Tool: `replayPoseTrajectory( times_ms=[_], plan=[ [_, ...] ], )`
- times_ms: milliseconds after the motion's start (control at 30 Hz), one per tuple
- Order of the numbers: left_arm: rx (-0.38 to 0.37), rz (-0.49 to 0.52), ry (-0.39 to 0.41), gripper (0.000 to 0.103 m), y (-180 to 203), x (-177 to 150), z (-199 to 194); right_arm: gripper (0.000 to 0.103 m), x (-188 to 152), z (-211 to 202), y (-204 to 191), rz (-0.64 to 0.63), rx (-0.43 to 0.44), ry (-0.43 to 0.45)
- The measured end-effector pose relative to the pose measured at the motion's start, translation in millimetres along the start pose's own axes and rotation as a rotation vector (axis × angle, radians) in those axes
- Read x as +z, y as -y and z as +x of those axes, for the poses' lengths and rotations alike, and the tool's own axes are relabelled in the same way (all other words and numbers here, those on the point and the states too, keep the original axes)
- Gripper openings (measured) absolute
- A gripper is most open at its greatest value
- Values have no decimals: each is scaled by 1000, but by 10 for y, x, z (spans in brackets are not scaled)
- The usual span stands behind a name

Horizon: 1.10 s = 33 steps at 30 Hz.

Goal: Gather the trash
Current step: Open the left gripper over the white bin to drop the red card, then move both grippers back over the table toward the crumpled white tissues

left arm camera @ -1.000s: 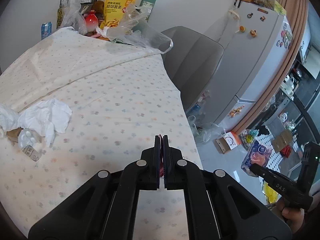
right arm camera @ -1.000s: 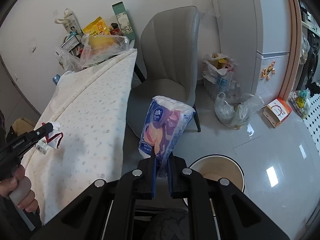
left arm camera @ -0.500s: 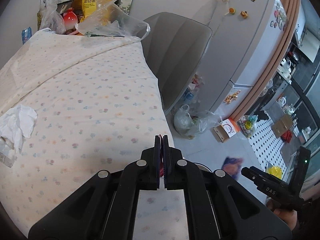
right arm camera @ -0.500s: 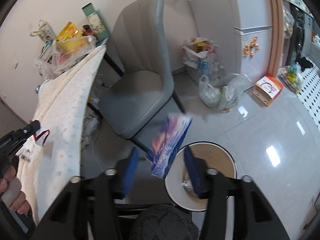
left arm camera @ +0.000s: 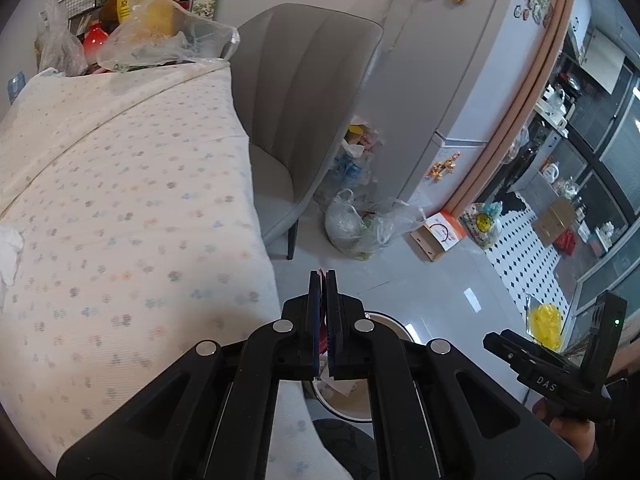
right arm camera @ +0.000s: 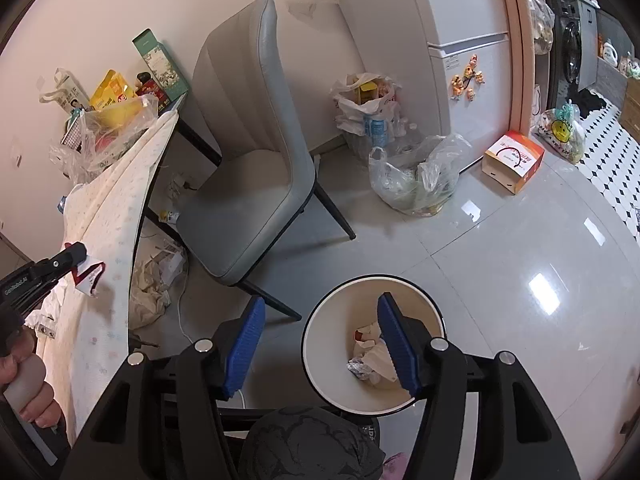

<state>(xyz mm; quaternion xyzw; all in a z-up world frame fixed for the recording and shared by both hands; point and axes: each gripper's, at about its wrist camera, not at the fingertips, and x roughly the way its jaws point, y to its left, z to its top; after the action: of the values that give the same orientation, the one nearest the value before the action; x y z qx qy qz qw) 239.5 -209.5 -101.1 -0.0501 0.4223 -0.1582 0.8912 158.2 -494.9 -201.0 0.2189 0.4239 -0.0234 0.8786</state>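
Left tongs hide most of bin; tissue cut off at edge.

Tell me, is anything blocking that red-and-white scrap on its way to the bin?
Nothing visible does. The left gripper pinches the scrap over the table's edge; the bin stands open on the floor, with only the right gripper held open above it.

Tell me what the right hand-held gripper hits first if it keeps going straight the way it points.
Probably the round white trash bin: the open right hand-held gripper points down at its near rim and the crumpled paper scraps inside. Depth is uncertain.
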Motion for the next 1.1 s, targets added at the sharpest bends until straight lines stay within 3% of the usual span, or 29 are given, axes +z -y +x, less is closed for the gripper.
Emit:
replayPoseTrajectory(
  times_ms=[433, 500, 567, 733, 933, 1100],
  plan=[
    [-119, 101, -87, 4, 773, -15, 434, 64, -59, -338, 464, 94, -18, 51],
    [-154, 101, -113, 16, 840, -42, 510, 64, -60, -381, 530, 109, -23, 60],
    [-177, 90, -126, 54, 872, -92, 560, 64, -48, -430, 574, 113, -29, 73],
    [-192, 67, -124, 68, 843, -163, 574, 65, -43, -443, 592, 120, -29, 82],
    [-152, 34, -79, 81, 633, -117, 412, 66, -49, -379, 463, 93, -4, 67],
    [-100, -15, -15, 91, 311, -71, 162, 77, -24, -364, 198, 37, 11, 77]
  ],
)
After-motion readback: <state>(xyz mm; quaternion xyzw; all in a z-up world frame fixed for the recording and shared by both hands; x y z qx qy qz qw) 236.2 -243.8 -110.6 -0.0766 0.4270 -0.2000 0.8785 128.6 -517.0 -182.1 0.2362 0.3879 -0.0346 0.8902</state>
